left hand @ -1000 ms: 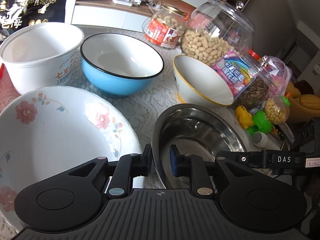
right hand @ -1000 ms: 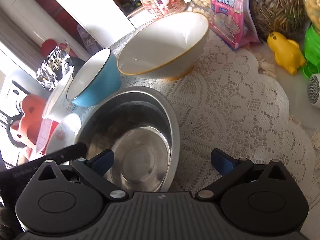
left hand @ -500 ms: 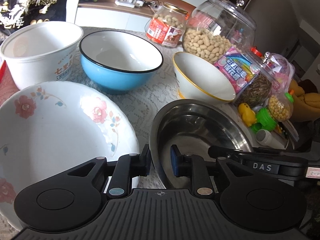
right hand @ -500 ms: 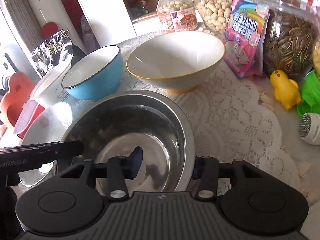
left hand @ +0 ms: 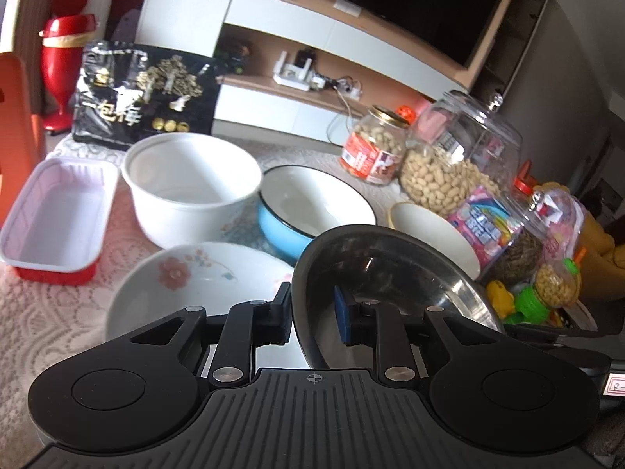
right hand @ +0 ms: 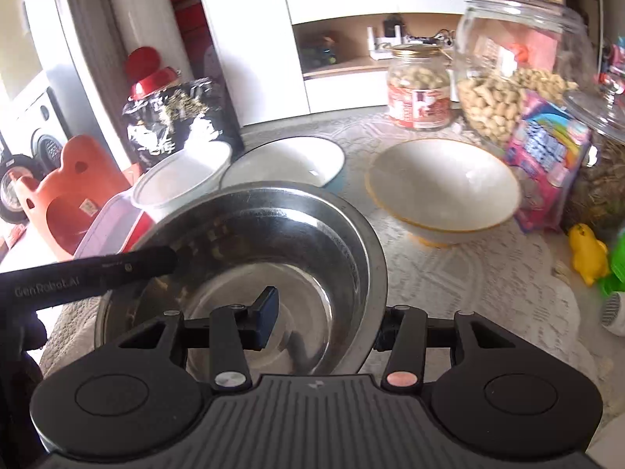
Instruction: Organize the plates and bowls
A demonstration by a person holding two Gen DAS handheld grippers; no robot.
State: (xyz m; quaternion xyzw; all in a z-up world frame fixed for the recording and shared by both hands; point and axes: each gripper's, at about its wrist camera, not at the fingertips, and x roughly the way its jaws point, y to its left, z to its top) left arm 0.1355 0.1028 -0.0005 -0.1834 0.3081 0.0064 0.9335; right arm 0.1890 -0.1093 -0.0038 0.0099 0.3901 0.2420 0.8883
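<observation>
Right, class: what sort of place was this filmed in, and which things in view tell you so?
Most likely a home living room: a television on a wall unit, a table under a lace cloth, and jars of peanuts beside household bowls.

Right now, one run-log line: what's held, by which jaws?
held: steel bowl | left gripper: across bowl rim, jaws opening | right gripper: shut across opposite rim | bowl: tilted over floral plate
</observation>
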